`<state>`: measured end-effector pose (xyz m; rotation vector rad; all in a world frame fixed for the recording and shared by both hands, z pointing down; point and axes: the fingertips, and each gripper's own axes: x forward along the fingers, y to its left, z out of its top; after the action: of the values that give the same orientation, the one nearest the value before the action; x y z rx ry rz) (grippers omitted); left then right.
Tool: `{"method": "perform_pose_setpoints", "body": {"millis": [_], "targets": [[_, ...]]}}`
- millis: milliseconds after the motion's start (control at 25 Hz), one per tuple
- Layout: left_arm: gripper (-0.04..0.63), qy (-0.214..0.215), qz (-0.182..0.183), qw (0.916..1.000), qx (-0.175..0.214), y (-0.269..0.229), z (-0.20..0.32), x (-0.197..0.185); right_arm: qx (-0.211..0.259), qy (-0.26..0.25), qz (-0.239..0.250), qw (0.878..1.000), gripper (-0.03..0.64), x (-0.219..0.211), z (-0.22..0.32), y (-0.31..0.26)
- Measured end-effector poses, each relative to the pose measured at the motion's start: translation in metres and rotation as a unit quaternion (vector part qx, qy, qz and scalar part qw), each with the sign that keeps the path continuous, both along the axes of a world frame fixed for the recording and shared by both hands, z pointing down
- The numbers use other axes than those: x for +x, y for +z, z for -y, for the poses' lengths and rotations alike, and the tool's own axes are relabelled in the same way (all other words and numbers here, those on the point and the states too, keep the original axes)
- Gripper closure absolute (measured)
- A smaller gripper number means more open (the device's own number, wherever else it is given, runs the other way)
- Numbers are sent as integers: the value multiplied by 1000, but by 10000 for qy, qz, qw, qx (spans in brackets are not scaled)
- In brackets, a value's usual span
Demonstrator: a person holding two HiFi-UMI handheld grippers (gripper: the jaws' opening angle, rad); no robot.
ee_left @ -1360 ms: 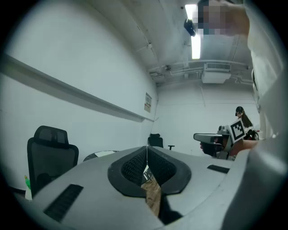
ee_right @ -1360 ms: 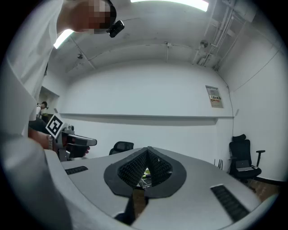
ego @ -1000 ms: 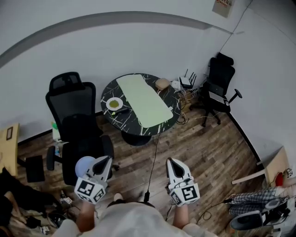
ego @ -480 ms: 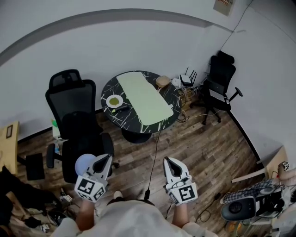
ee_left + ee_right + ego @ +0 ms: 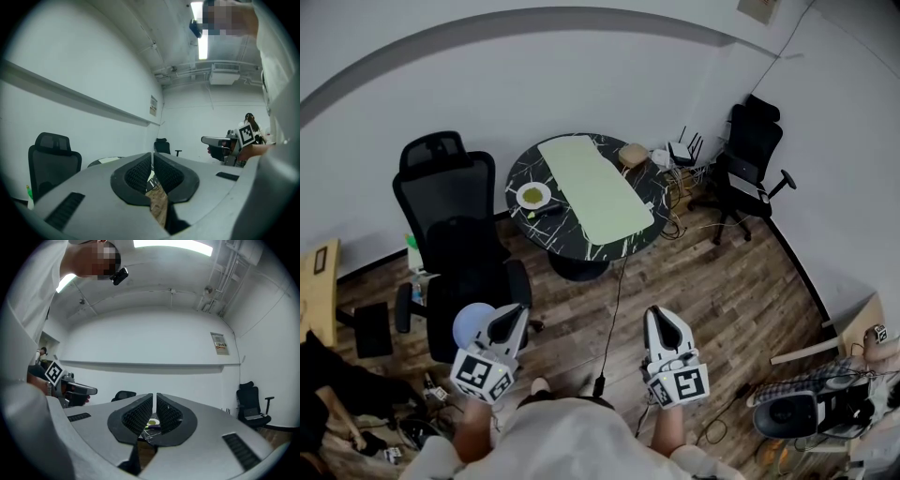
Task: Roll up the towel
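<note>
A pale green towel (image 5: 596,188) lies flat and unrolled across a round black marble table (image 5: 553,242) in the head view, well ahead of me. My left gripper (image 5: 510,317) and right gripper (image 5: 661,323) are held level over the wood floor, far short of the table. Both are shut with nothing between their jaws. In the left gripper view the left gripper (image 5: 153,157) has its pads closed together. The right gripper view shows the right gripper (image 5: 154,399) shut, with the table (image 5: 151,427) small beyond it.
A white plate (image 5: 532,197) with something green and a dark object sit on the table left of the towel. A tan object (image 5: 631,154) lies at its right rim. Black office chairs stand at left (image 5: 455,234) and far right (image 5: 759,155). Cables trail across the floor (image 5: 722,309).
The view shifted slightly, with the table sitting a little higher in frame. My right gripper drifted a touch lower and to the right. Both grippers stayed shut.
</note>
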<state>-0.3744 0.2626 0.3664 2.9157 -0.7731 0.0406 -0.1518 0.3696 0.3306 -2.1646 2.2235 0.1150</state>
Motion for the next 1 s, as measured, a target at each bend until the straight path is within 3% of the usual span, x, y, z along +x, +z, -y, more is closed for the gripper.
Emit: {"method": "perform_pose_setpoints", "body": {"millis": [120,200,360,600,1000], "targets": [[569,63,-55,9999,58,-4,-3,5,-98,-23,-157,9998,519,-1,1,3],[381,82,-79,9999,56,-5,-4,9,-120,-36,-156,9998,450,1,0,3],[314,-92,-175,9997,152,-15,-1,14,-85,86,-223,9997,358,13,-3,-2],[288,-307,-179,9993,153,-13,2,22,4,328,-135,9994,327,41,-14,0],[285,-289,-93,9995,97,-2,-5,76,-228,233,-128,9994,327,88,-22,23]]}}
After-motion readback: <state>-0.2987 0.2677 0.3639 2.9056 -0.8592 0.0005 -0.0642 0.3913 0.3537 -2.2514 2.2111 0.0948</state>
